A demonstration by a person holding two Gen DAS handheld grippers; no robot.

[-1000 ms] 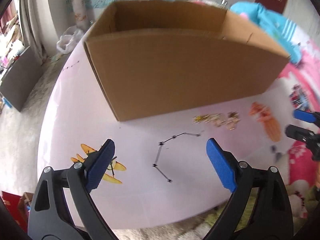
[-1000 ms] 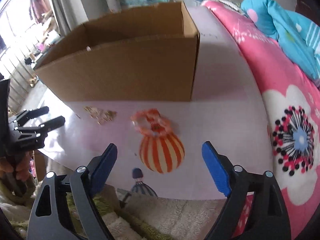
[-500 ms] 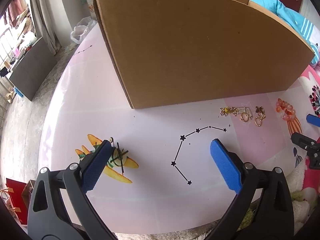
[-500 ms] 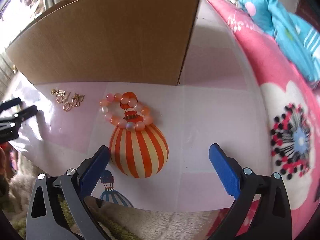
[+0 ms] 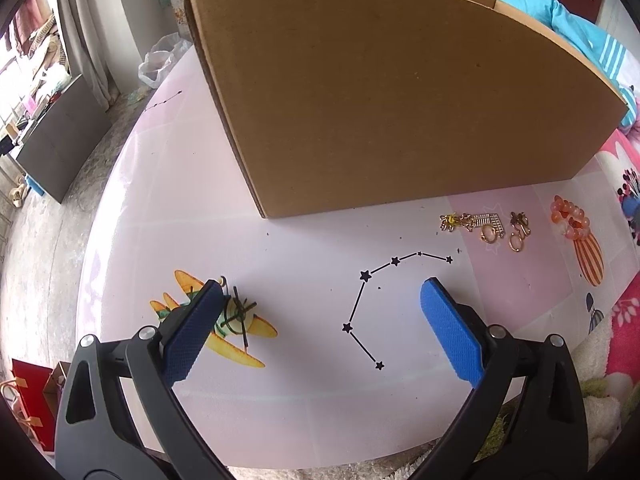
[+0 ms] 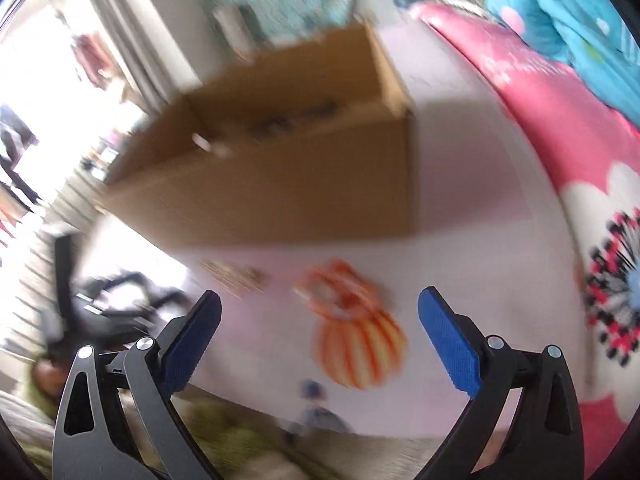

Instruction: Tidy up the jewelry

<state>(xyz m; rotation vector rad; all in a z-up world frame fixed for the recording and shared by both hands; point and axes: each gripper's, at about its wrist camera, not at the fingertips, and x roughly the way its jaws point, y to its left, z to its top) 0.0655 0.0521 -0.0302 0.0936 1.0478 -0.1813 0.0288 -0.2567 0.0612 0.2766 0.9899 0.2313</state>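
While the gold jewelry pieces [image 5: 486, 226] show crisp in the left wrist view, lying on the pink tabletop [image 5: 304, 412] just in front of the cardboard box [image 5: 400, 96], the right wrist view is motion-blurred and gives them only as a brownish smear [image 6: 234, 274]. The orange bead bracelet [image 5: 570, 218] lies right of the gold pieces, on top of a printed striped balloon [image 5: 588, 258]; in the right view it is a blurred orange ring [image 6: 332, 286]. Only the left view shows a dark green knotted piece [image 5: 236, 314] on a printed yellow plane, touching or just behind the left pad. Only the right view looks into the box's open top [image 6: 296, 116]; contents too blurred to tell. Left gripper [image 5: 320, 334] is spread wide, holding nothing; gold pieces lie farther off and to its right. Right gripper [image 6: 320, 334] is also wide apart and empty, its jaws having just narrowed slightly; the bracelet sits beyond the gap between its pads. The left gripper shows as a dark blur [image 6: 120, 304] at the right view's left.
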